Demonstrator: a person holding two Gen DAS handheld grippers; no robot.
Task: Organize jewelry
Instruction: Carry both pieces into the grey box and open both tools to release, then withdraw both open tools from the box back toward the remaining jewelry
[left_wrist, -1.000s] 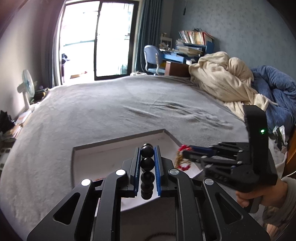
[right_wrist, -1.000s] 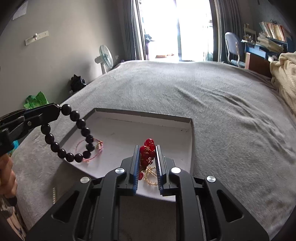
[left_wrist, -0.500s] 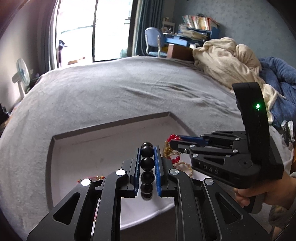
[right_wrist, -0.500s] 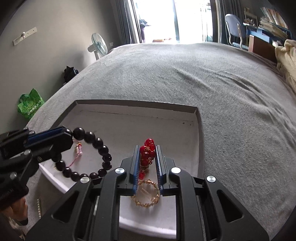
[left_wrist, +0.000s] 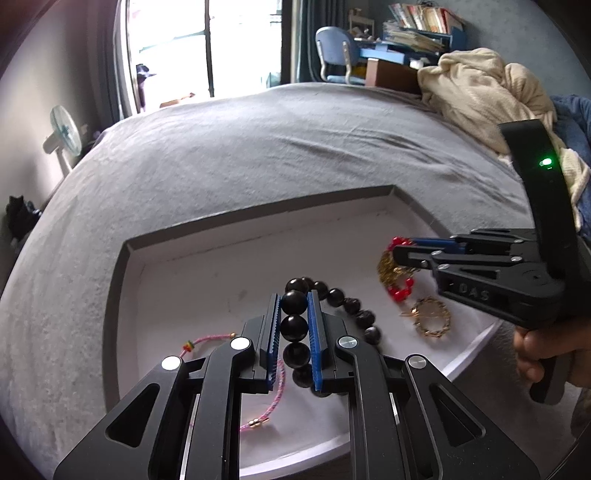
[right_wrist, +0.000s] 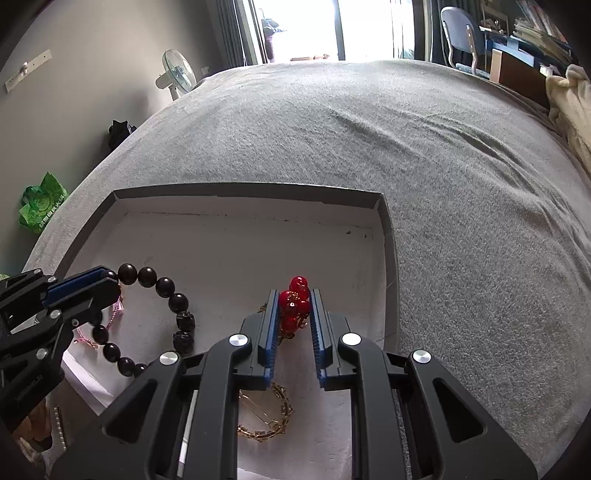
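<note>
A shallow white tray (left_wrist: 207, 266) (right_wrist: 229, 236) lies on the grey bed. My left gripper (left_wrist: 294, 299) (right_wrist: 107, 275) is shut on a black bead bracelet (left_wrist: 295, 326) (right_wrist: 173, 302), whose loop droops onto the tray floor. My right gripper (right_wrist: 293, 295) (left_wrist: 397, 245) has its jaws slightly parted around a red bead and gold chain piece (right_wrist: 293, 306) (left_wrist: 395, 273), held low over the tray's right side. A gold ring-shaped brooch (left_wrist: 430, 319) (right_wrist: 266, 417) lies in the tray under it. A pink cord bracelet (left_wrist: 258, 391) (right_wrist: 92, 338) lies at the tray's left.
The grey bedspread (left_wrist: 240, 147) spreads all round the tray. A cream blanket (left_wrist: 487, 92) and blue bedding are piled at the far right. A fan (left_wrist: 64, 136) stands off the bed's left edge. A string of pearls (right_wrist: 59, 424) lies beside the tray's near left.
Both grippers have come down lower over the tray. The black bracelet now touches the tray floor. The right gripper's jaws have parted a little around the red bead piece.
</note>
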